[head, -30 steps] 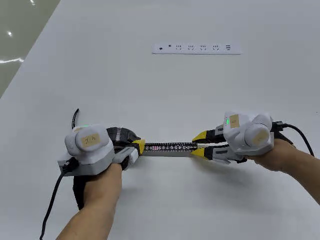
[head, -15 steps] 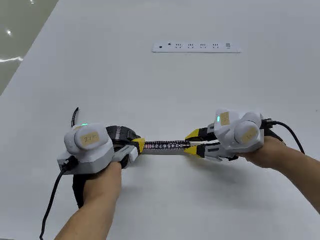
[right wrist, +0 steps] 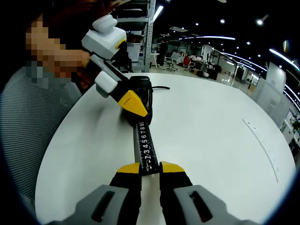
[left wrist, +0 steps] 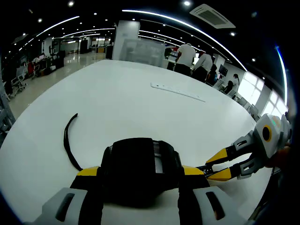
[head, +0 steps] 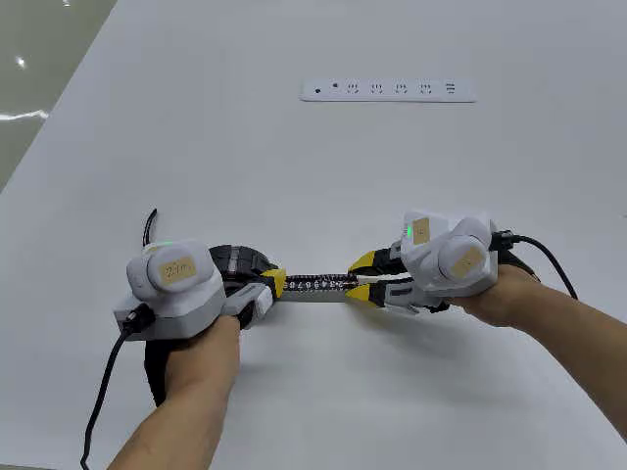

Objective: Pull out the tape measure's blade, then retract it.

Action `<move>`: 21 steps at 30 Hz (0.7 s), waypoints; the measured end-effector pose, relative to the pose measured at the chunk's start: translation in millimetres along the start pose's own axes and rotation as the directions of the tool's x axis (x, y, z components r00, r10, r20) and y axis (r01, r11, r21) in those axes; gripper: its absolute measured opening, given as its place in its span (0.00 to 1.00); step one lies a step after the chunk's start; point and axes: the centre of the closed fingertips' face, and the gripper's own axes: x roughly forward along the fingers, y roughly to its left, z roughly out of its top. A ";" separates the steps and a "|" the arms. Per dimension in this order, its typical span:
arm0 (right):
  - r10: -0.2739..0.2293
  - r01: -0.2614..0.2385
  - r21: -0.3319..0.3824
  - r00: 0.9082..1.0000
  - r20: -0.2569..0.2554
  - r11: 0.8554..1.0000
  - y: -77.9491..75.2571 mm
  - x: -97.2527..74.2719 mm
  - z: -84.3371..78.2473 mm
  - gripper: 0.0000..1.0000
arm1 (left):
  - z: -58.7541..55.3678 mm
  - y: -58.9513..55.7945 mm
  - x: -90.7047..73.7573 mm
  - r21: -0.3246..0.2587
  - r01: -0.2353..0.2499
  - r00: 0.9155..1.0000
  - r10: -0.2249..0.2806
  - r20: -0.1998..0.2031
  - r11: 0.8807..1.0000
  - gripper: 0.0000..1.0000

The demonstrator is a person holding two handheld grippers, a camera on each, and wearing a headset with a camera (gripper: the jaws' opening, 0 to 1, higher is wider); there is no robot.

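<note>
1. On the white counter, the right tool has come closer to the left tool than a second ago. Less blade shows between them, so retraction looks under way.
2. The left tool is clamped on the black tape measure; the right tool pinches the blade's tip.
3. The blade is dark with pale numerals and runs straight, low over the counter.

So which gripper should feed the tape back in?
Probably the right: the right gripper pinches the blade at its end, while the left gripper is clamped on the case, steadying it.
</note>
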 end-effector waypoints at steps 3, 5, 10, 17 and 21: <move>0.004 -0.004 -0.008 1.000 0.000 1.000 0.1 3.8 2.7 0.12 | 0.0 0.2 0.0 -0.001 0.000 1.000 0.000 -0.001 1.000 0.62; 0.008 -0.008 -0.010 1.000 0.003 1.000 0.4 6.3 5.0 0.12 | 0.2 0.3 0.0 -0.005 0.001 1.000 -0.001 0.000 1.000 0.62; 0.014 -0.014 -0.016 1.000 0.007 1.000 2.4 14.8 11.3 0.12 | 0.3 0.6 0.1 -0.007 0.003 1.000 -0.003 -0.001 1.000 0.62; 0.019 -0.019 -0.025 1.000 0.010 1.000 5.0 26.0 19.5 0.12 | 0.7 0.8 0.3 -0.010 0.005 1.000 -0.005 -0.001 1.000 0.62; 0.022 -0.022 -0.026 1.000 0.014 0.999 6.5 32.4 24.4 0.12 | 0.9 1.1 0.3 -0.012 0.007 1.000 -0.007 0.000 1.000 0.62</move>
